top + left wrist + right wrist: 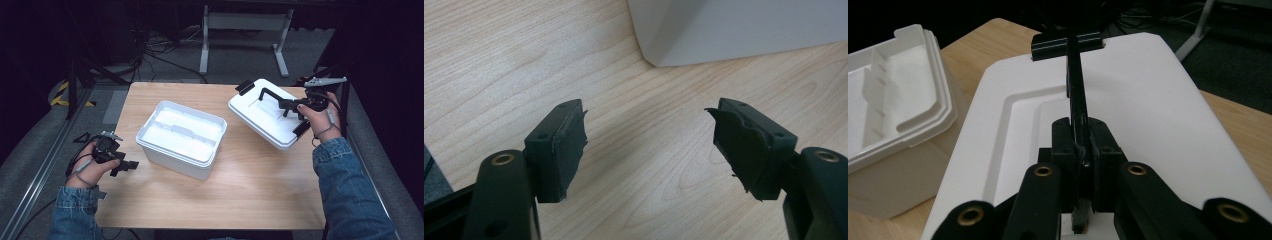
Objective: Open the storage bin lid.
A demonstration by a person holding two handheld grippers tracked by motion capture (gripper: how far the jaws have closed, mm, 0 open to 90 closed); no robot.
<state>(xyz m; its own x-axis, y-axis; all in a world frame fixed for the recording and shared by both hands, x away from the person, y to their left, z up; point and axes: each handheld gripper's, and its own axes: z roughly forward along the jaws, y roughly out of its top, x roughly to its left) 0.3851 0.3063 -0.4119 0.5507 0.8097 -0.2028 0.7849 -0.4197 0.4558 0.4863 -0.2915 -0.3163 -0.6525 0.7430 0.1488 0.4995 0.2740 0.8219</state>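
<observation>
An open white storage box (181,137) sits mid-table, its inner tray showing; its rim also appears in the right gripper view (903,110). Its white lid (265,117) hangs tilted over the table's right side, carried by its black handle (272,95). My right gripper (292,106) is shut on that handle; the right gripper view has both pads clamped on the thin black handle (1078,100) above the lid (1148,115). My left gripper (131,165) rests low by the table's left edge, jaws open and empty (649,145), facing the box corner (674,45).
The wooden table (250,190) has bare room in front of the box and at the right front. Beyond the far edge are a grey floor, cables and a white frame stand (245,30). A dark metal rail (75,85) stands off the left side.
</observation>
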